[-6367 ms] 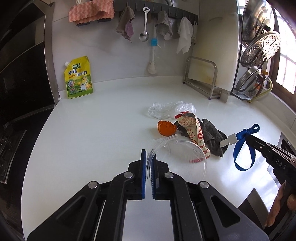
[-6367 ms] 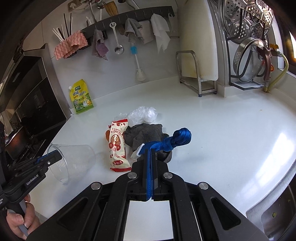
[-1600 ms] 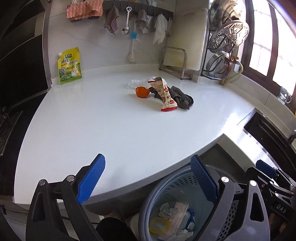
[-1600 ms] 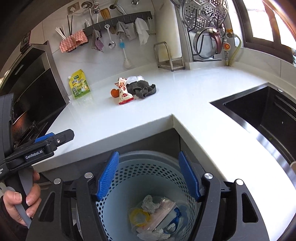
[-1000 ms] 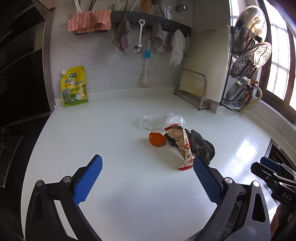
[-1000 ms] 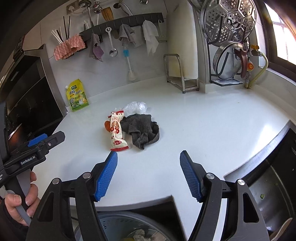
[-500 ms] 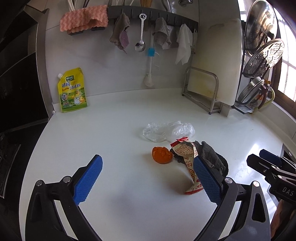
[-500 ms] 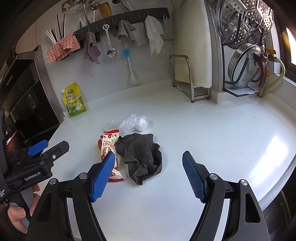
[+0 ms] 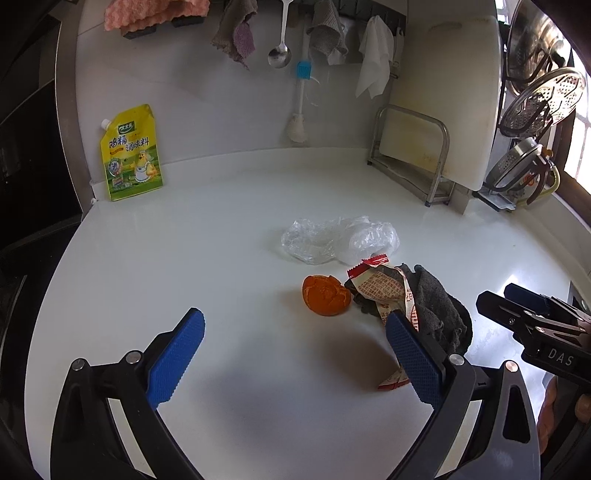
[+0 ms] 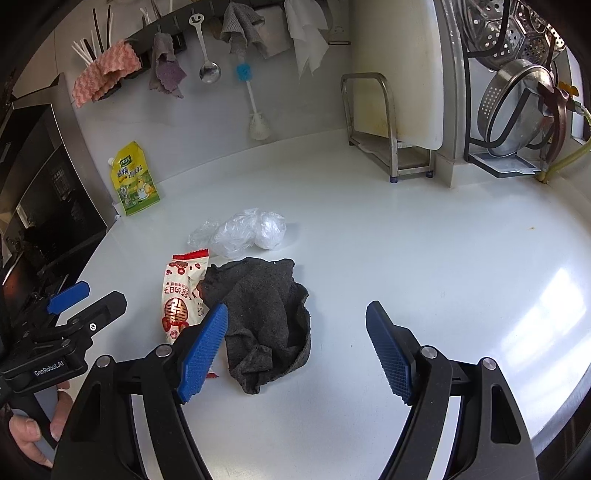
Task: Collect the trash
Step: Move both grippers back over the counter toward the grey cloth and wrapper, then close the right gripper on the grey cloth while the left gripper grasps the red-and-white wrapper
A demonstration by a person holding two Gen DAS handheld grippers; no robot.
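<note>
Crumpled clear plastic bag (image 9: 340, 240), orange peel (image 9: 325, 300), red-white wrapper (image 10: 183, 291), both hand-held grippers spread apart, empty

A home kitchen, this: white tabletop (image 9: 221, 229), ladle (image 9: 279, 55) and dishcloths hanging on the wall rail (image 10: 177, 26), cutting board (image 9: 443, 103) racked upright, steel strainers (image 10: 517, 99) by the window.

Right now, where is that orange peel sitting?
In the left wrist view, the orange peel lies mid-counter, just left of the snack wrapper and below the crumpled clear plastic bag.
</note>
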